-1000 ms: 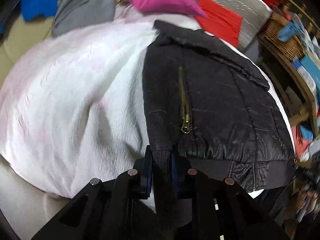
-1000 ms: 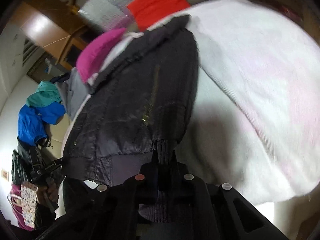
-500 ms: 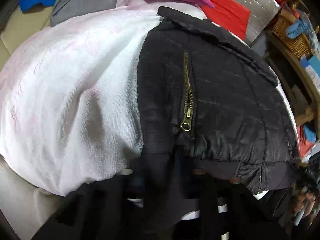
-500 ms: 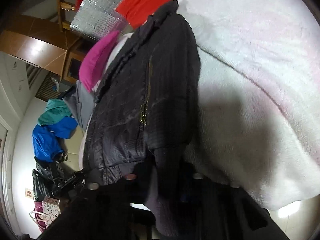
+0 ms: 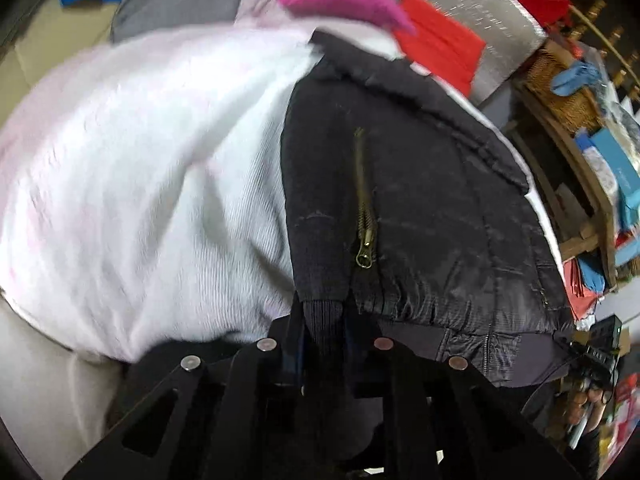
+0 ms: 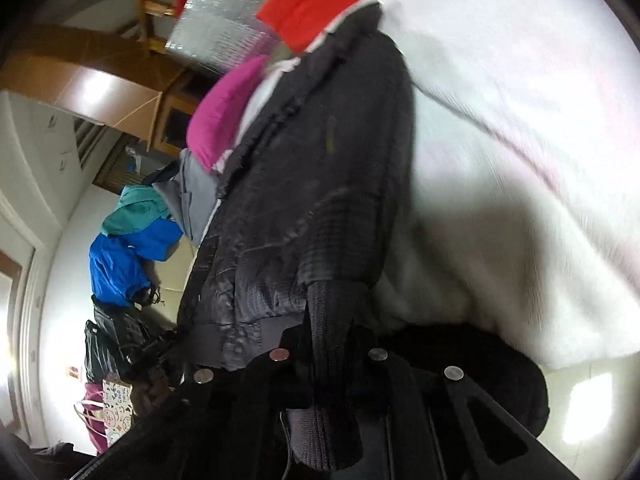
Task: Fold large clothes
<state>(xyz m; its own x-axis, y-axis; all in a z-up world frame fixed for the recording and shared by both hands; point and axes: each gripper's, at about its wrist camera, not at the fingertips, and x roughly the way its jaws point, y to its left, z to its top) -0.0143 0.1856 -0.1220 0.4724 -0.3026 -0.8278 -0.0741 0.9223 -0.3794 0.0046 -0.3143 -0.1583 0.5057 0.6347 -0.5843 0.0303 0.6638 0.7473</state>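
The black jacket (image 5: 420, 200) lies on the white blanket (image 5: 140, 180), soft, puffy, slippery-shelled — so grip holds best on its ribbed knit cuff (image 5: 322, 316), where left gripper (image 5: 320, 340) and right gripper (image 6: 328, 344) are both clamped.

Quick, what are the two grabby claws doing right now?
Left gripper: closed on the ribbed knit cuff of the black quilted jacket.
Right gripper: closed on a ribbed knit cuff of the same jacket.
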